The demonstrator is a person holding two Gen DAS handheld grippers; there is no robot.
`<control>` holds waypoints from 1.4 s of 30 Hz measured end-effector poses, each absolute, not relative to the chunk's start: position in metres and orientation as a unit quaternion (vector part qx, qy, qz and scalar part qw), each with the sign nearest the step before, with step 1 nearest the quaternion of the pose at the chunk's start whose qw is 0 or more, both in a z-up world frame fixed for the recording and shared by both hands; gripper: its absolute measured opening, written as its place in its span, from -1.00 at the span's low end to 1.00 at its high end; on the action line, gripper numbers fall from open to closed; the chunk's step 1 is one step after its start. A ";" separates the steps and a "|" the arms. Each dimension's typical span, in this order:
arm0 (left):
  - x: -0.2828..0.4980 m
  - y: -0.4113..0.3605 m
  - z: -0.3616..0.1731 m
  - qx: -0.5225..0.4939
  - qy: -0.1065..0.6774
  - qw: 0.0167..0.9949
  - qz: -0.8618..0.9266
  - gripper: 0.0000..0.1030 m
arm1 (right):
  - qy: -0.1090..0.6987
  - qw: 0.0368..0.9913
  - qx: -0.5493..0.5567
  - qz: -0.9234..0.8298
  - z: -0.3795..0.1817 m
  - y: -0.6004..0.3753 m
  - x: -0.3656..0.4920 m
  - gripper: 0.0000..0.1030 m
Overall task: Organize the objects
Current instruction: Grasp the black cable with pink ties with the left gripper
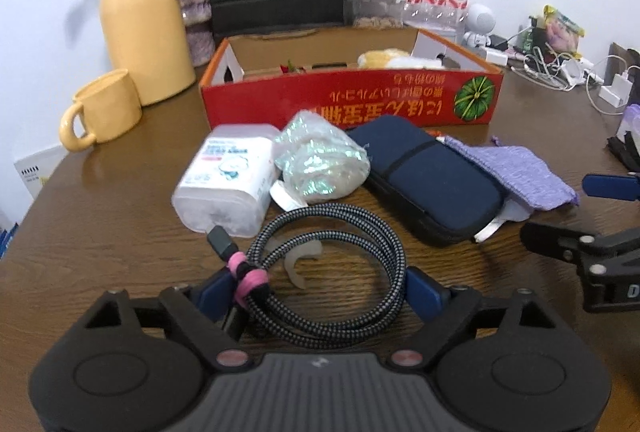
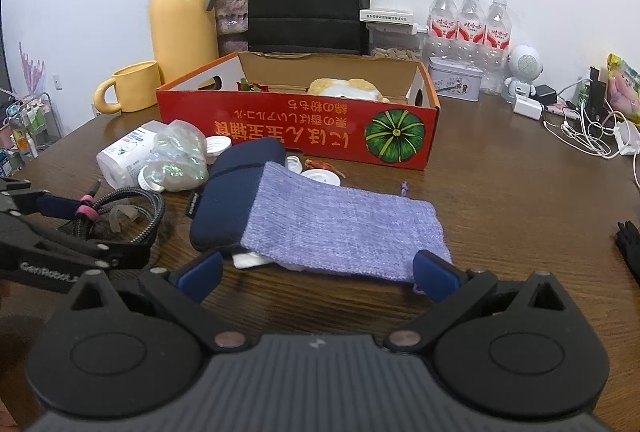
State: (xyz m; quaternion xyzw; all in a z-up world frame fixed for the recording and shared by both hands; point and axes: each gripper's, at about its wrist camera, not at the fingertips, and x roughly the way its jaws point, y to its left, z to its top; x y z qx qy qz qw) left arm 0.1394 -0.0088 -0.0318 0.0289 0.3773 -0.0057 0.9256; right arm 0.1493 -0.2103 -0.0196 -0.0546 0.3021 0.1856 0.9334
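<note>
- Left wrist view: the left gripper (image 1: 316, 290) stands with jaws wide around the coiled cable (image 1: 326, 272) at the table's (image 1: 100, 232) near edge; the pads flank the coil without visibly pressing. Step in hand, judged: picking up the cable. The next move calls for closing on the coil, then carrying it to the box (image 1: 352, 96) at the table's middle.
- Right wrist view: the right gripper (image 2: 318, 278) has jaws wide and empty, just short of the pouch (image 2: 340, 228) and the case (image 2: 228, 200).

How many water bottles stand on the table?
3: the left water bottle, the middle water bottle and the right water bottle stand in a row by the wall, behind the tin. More may be hidden.
</note>
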 end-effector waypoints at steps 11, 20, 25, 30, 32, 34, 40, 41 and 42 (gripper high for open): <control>0.122 0.014 -0.012 0.026 0.356 0.934 0.006 0.71 | 0.289 0.934 -0.062 0.202 -0.010 -0.187 0.144 1.00; 0.110 0.050 -0.006 0.030 0.351 0.935 0.034 0.71 | 0.281 0.926 -0.083 0.236 -0.006 -0.141 0.142 1.00; 0.107 0.075 -0.008 0.030 0.352 0.934 0.044 0.71 | 0.278 0.921 -0.101 0.253 -0.010 -0.109 0.141 1.00; 0.105 0.098 -0.012 0.025 0.353 0.934 0.050 0.71 | 0.286 0.915 -0.101 0.265 -0.019 -0.083 0.145 0.76; 0.105 0.104 -0.015 0.024 0.353 0.934 0.049 0.71 | 0.294 0.911 -0.102 0.270 -0.024 -0.075 0.147 0.62; 0.106 0.108 -0.017 0.022 0.353 0.934 0.046 0.71 | 0.304 0.907 -0.105 0.271 -0.028 -0.067 0.150 0.44; 0.107 0.119 -0.022 0.018 0.356 0.934 0.040 0.71 | 0.324 0.901 -0.105 0.269 -0.041 -0.052 0.159 0.15; 0.107 0.120 -0.022 0.017 0.356 0.934 0.039 0.71 | 0.327 0.900 -0.105 0.270 -0.043 -0.050 0.160 0.10; 0.107 0.121 -0.023 0.016 0.355 0.934 0.038 0.71 | 0.326 0.900 -0.100 0.273 -0.043 -0.049 0.161 0.01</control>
